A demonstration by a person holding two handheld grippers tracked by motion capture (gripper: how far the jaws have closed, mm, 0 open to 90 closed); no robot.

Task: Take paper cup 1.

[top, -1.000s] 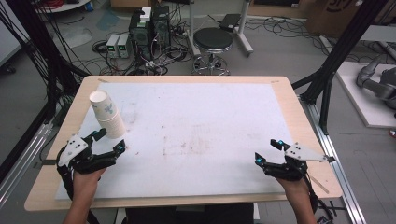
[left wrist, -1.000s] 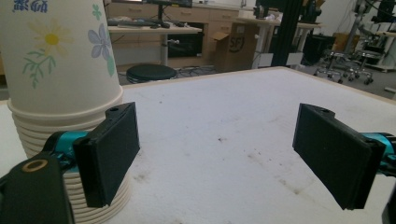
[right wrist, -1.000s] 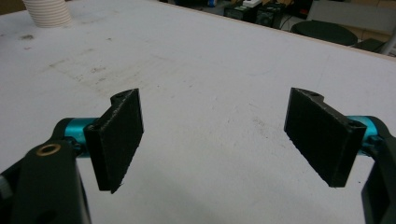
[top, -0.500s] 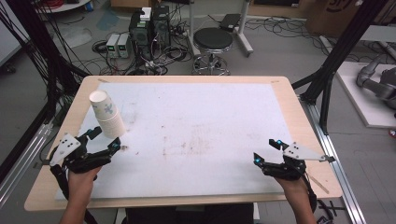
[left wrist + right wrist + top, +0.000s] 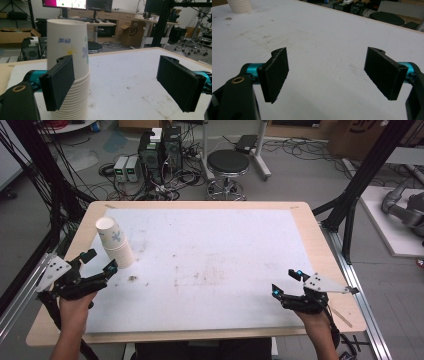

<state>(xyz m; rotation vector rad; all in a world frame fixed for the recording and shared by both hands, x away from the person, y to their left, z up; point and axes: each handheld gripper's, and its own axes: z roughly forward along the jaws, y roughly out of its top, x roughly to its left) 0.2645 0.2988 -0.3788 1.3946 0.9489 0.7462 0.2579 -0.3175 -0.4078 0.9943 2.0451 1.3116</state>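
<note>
A stack of paper cups (image 5: 116,244) stands upright near the far-left corner of the white surface (image 5: 220,265). The left hand-held gripper (image 5: 98,261), jaws apart, sits just beside it, apparently approaching; it likely needs to centre, then close. The right hand-held gripper (image 5: 286,282) rests with jaws spread, well apart.

Just ahead of the black-jawed, teal-armed left gripper (image 5: 100,262), the stack of white paper cups (image 5: 70,67) bears blue-and-yellow flower prints on a stained white tabletop (image 5: 220,265).
</note>
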